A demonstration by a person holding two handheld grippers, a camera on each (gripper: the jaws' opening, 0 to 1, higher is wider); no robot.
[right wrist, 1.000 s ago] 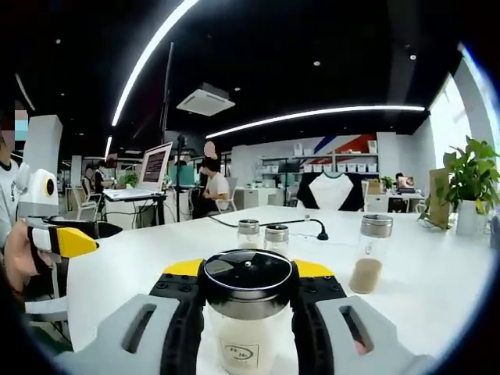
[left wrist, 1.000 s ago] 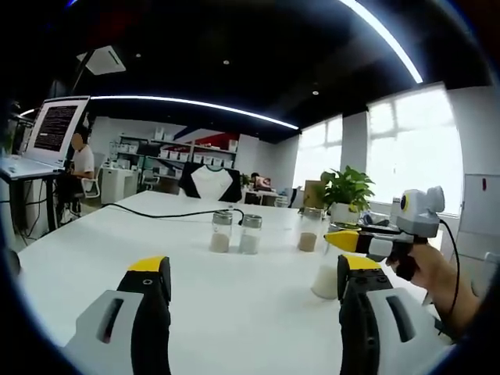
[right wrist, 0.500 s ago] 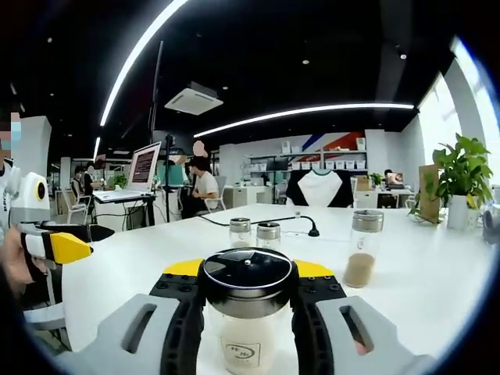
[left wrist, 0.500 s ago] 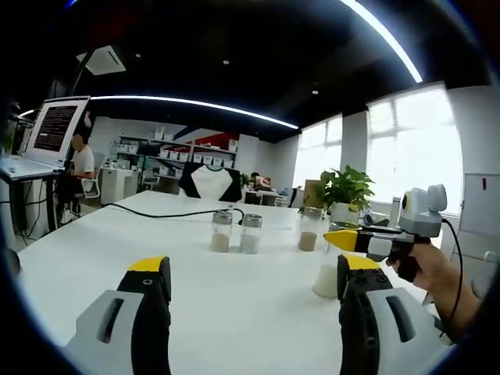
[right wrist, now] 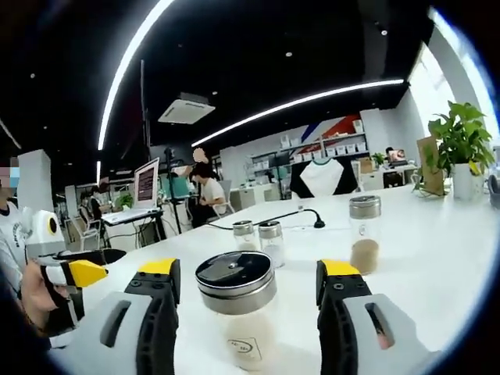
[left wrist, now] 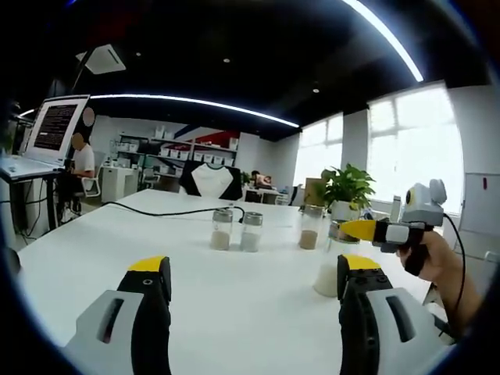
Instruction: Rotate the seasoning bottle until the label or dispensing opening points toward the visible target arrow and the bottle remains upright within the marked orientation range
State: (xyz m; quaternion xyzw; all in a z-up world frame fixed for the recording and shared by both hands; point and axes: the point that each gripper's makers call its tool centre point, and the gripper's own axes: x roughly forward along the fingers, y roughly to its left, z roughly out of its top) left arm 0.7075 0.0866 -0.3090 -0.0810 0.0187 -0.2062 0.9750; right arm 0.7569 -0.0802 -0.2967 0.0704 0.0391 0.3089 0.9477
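Observation:
The seasoning bottle (right wrist: pixel 237 328) stands upright on the white table (right wrist: pixel 437 258), holding white powder under a dark lid, with a small label facing me. My right gripper (right wrist: pixel 248 272) is open, one jaw on each side of the bottle and a gap to each. In the left gripper view the same bottle (left wrist: pixel 326 273) stands at the right, with the right gripper (left wrist: pixel 353 229) at its lid. My left gripper (left wrist: pixel 254 269) is open over bare table with nothing between its fingers. It also appears at the left edge as the left gripper (right wrist: pixel 74 273), held in a hand.
Two small shakers (left wrist: pixel 221 231) (left wrist: pixel 251 233) and a third with brown powder (left wrist: pixel 310 229) stand mid-table. A black cable (left wrist: pixel 156 212) runs behind them. A potted plant (left wrist: pixel 346 192) stands at the far right and a laptop (left wrist: pixel 55 125) at the left. People sit in the background.
The right gripper's jaws have opened and let go of the bottle, which stays standing. The right view has tilted a little. The left gripper has not moved.

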